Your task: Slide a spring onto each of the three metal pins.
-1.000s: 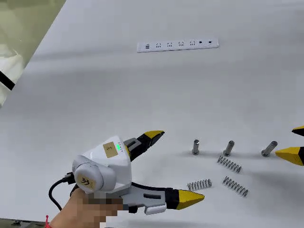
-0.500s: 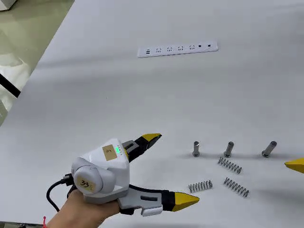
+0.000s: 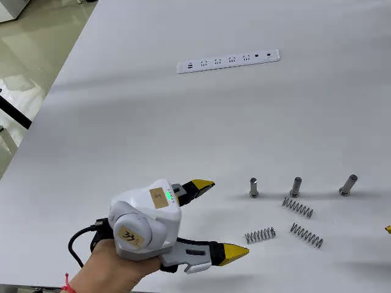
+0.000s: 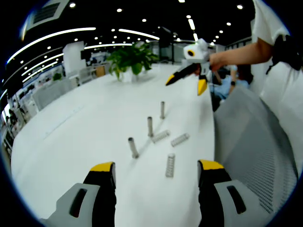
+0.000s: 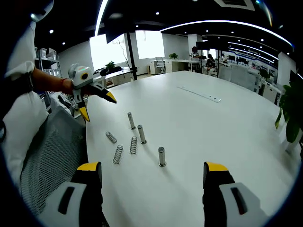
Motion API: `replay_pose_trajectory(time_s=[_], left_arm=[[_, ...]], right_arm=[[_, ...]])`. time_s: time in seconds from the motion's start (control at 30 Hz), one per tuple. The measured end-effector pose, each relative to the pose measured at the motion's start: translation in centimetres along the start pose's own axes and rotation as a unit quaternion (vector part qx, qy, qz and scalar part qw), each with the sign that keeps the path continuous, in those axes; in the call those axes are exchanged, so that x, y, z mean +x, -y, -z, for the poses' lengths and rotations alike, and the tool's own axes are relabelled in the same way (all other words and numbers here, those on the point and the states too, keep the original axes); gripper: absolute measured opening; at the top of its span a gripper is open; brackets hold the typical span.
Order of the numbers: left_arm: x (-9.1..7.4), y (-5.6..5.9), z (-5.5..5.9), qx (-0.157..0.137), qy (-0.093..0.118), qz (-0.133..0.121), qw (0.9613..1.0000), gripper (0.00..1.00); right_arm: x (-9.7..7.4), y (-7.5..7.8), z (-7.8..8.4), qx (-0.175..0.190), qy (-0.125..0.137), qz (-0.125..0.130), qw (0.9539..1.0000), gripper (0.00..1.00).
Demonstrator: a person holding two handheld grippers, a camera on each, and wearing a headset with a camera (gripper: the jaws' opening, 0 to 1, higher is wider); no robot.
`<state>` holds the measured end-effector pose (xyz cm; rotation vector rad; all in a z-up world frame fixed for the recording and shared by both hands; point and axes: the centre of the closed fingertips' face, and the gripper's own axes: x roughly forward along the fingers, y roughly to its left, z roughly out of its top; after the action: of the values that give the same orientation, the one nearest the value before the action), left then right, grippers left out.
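Three short metal pins stand upright in a row on the white table: the left pin, the middle pin and the right pin. Three loose springs lie flat just in front of them: one spring, a second spring and a third spring. My left gripper is open and empty, to the left of the pins. In the left gripper view the pins and springs lie ahead of the left gripper. My right gripper is open and empty, facing the pins and springs.
A white power strip lies at the far side of the table. The table's left edge drops to the floor. A grey mesh chair stands by the near edge. A potted plant sits at the table's far end.
The right gripper has drawn back to the right, leaving just a yellow tip at the head view's edge. The left gripper has pulled slightly back from the springs.
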<state>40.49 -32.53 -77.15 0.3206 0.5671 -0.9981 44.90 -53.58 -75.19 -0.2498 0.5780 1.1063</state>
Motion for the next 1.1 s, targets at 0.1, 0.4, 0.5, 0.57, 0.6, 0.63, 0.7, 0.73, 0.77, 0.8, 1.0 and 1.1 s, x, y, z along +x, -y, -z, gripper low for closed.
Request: replay_pose_trajectory(time_s=[0.1, 0.4, 0.5, 0.57, 0.6, 0.63, 0.7, 0.73, 0.77, 0.8, 1.0, 1.1], left_arm=[[0.5, 0.4, 0.4, 0.007, -0.018, 0.006, 0.9998, 0.64], [2.3, 1.3, 2.3, 0.014, -0.084, 0.021, 0.9961, 0.39], [3.1, 1.8, 3.1, 0.015, -0.112, 0.030, 0.9932, 0.35], [3.6, 2.1, 3.4, 0.021, -0.116, 0.036, 0.9925, 0.34], [3.8, 2.2, 3.7, 0.023, -0.125, 0.038, 0.9912, 0.32], [4.0, 2.3, 3.9, 0.025, -0.129, 0.039, 0.9905, 0.31], [4.4, 2.4, 4.2, 0.025, -0.133, 0.043, 0.9898, 0.28], [4.5, 2.4, 4.3, 0.025, -0.136, 0.044, 0.9894, 0.27], [4.8, 2.5, 4.6, 0.029, -0.141, 0.045, 0.9886, 0.26], [4.9, 2.5, 4.8, 0.030, -0.146, 0.046, 0.9877, 0.25], [5.5, 2.7, 5.5, 0.045, -0.167, 0.053, 0.9835, 0.20], [5.4, 2.5, 5.4, 0.048, -0.167, 0.050, 0.9834, 0.17]], right_arm=[[-0.2, -0.3, 0.0, -0.002, 0.006, -0.005, 1.0000, 0.91], [-0.3, -0.2, 0.2, 0.001, 0.018, -0.005, 0.9998, 0.91], [-0.4, 0.1, 0.7, 0.002, 0.020, -0.006, 0.9998, 0.91], [-0.4, 0.2, 0.9, 0.006, 0.019, -0.005, 0.9998, 0.91], [-0.4, 0.3, 1.1, 0.006, 0.021, -0.004, 0.9998, 0.90], [-0.5, 0.4, 1.2, 0.006, 0.022, -0.003, 0.9997, 0.90], [-0.5, 0.5, 1.4, 0.009, 0.023, -0.001, 0.9997, 0.90], [-0.5, 0.5, 1.4, 0.009, 0.022, 0.000, 0.9997, 0.90], [-0.6, 0.5, 1.5, 0.010, 0.023, 0.001, 0.9997, 0.90], [-0.6, 0.5, 1.5, 0.012, 0.024, 0.002, 0.9996, 0.90], [-0.7, 0.8, 2.0, 0.017, 0.023, 0.006, 0.9996, 0.89], [-0.7, 0.8, 2.1, 0.018, 0.023, 0.007, 0.9995, 0.89]])
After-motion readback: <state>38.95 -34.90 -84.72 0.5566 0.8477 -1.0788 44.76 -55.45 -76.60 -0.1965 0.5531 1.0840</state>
